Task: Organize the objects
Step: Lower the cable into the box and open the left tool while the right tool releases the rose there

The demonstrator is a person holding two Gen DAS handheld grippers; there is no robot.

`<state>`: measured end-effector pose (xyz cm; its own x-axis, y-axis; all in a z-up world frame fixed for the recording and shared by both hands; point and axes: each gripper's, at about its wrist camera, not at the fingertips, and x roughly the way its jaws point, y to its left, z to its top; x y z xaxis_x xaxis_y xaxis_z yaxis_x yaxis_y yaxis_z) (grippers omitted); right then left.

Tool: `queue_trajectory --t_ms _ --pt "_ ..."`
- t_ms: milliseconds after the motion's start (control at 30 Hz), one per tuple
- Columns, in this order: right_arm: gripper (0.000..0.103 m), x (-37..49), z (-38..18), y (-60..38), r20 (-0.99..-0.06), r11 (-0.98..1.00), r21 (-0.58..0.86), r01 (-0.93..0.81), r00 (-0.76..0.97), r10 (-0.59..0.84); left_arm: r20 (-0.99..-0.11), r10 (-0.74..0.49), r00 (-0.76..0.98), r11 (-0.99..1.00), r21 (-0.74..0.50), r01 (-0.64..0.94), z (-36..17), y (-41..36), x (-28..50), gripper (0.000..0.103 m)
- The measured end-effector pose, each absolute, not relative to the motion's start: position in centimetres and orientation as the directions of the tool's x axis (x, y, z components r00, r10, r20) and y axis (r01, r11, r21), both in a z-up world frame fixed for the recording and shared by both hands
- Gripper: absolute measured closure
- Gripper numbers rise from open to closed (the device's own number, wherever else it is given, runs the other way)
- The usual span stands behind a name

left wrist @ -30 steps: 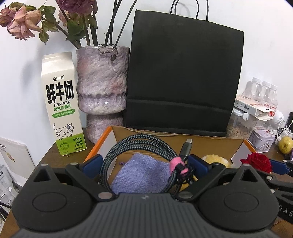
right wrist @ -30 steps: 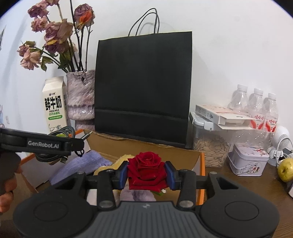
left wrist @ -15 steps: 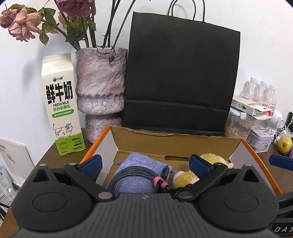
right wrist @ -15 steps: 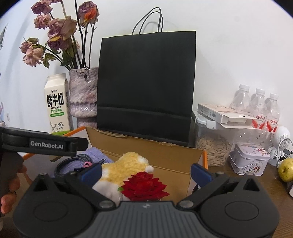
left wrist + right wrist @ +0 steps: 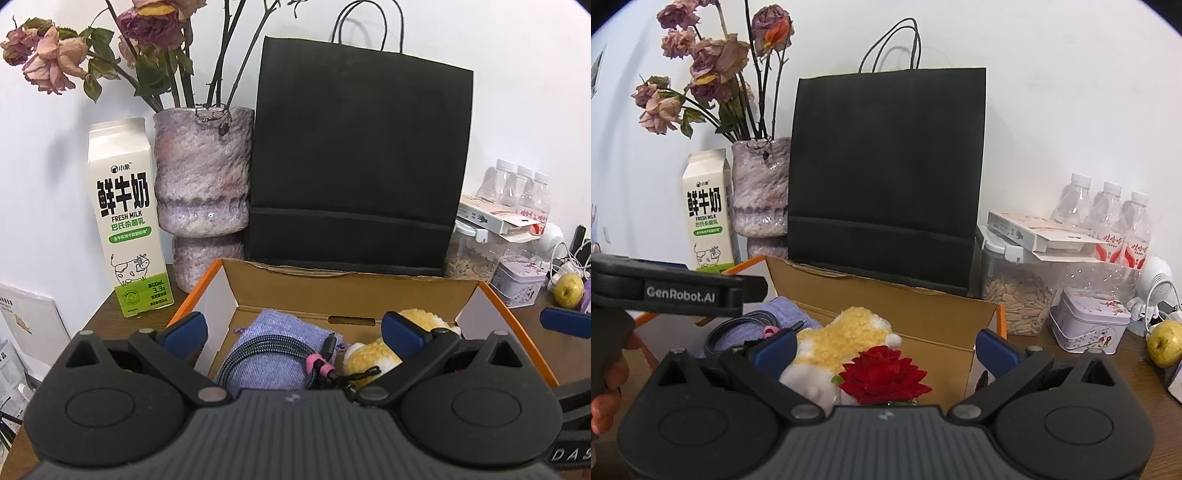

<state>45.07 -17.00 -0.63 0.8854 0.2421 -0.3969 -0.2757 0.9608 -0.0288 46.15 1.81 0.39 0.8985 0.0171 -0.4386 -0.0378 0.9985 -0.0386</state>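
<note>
Both grippers, left (image 5: 293,326) and right (image 5: 886,345), spread empty over cardboard box (image 5: 347,295); coiled cable (image 5: 266,354) on purple pouch (image 5: 275,332), red rose (image 5: 884,374) beside plush.

You're at a home: wooden bench (image 5: 554,354) against white wall, dried roses in vase (image 5: 203,173), milk carton (image 5: 123,218), water bottles (image 5: 1108,221)

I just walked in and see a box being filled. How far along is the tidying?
Done: the box already holds the pouch, cable, plush and rose. In hand: nothing; the left gripper and right gripper are both open. Left: perhaps the apple outside the box, though I can't tell if it belongs.
</note>
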Motion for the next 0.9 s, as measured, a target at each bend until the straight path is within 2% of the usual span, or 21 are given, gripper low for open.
queue_trajectory --t_ms 900 --pt "0.0 37.6 -0.2 -17.6 -0.419 0.953 -0.046 -0.3 0.871 0.254 -0.427 -0.002 0.904 0.999 -0.038 -0.016 1.0 1.9 36.9 0.0"
